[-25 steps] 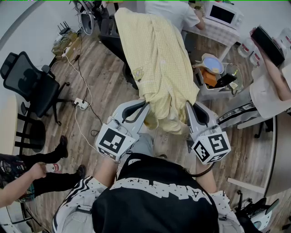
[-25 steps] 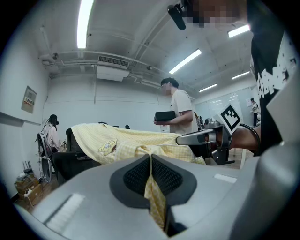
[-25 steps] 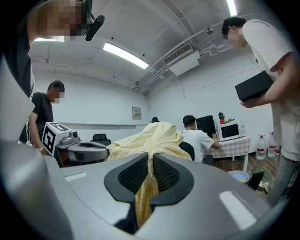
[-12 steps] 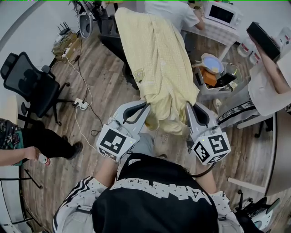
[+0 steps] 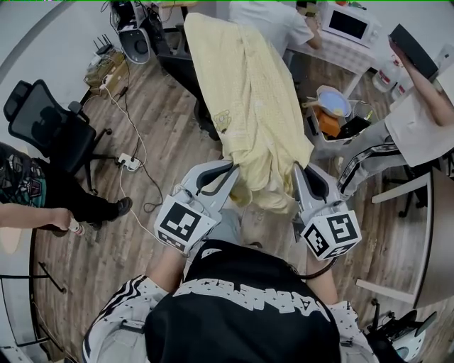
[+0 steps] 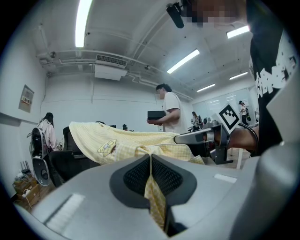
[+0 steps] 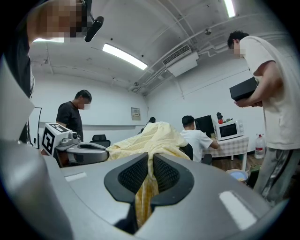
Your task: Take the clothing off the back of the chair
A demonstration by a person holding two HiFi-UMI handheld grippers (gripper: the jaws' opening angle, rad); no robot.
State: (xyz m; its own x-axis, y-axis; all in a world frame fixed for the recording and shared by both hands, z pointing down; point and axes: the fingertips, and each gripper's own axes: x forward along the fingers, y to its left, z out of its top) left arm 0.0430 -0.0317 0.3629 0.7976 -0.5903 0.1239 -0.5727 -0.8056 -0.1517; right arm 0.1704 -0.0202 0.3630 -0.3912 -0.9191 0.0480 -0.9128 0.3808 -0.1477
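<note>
A pale yellow checked garment [image 5: 248, 99] hangs over the back of a black chair [image 5: 177, 67] and stretches toward me. Both grippers hold its near hem. My left gripper [image 5: 228, 170] is shut on the left corner, and the cloth runs pinched between its pads [image 6: 151, 164]. My right gripper [image 5: 296, 174] is shut on the right corner, a fold of cloth squeezed between its pads [image 7: 151, 166]. In the left gripper view the garment [image 6: 117, 140] lies level from the chair [image 6: 70, 161] to the jaws. In the right gripper view the garment [image 7: 157, 136] rises in a hump ahead.
A black office chair [image 5: 50, 131] stands at the left, with a power strip [image 5: 128, 162] and cables on the wood floor. A person [image 5: 35, 205] walks at the left edge. A seated person [image 5: 266, 18], a microwave [image 5: 347, 23] and a low stand with a bowl [image 5: 332, 103] are behind; a standing person [image 5: 418, 120] is at the right.
The person at the left edge has walked further into view. The person at the right has shifted the black box. Both grippers keep their hold; the garment barely moved.
</note>
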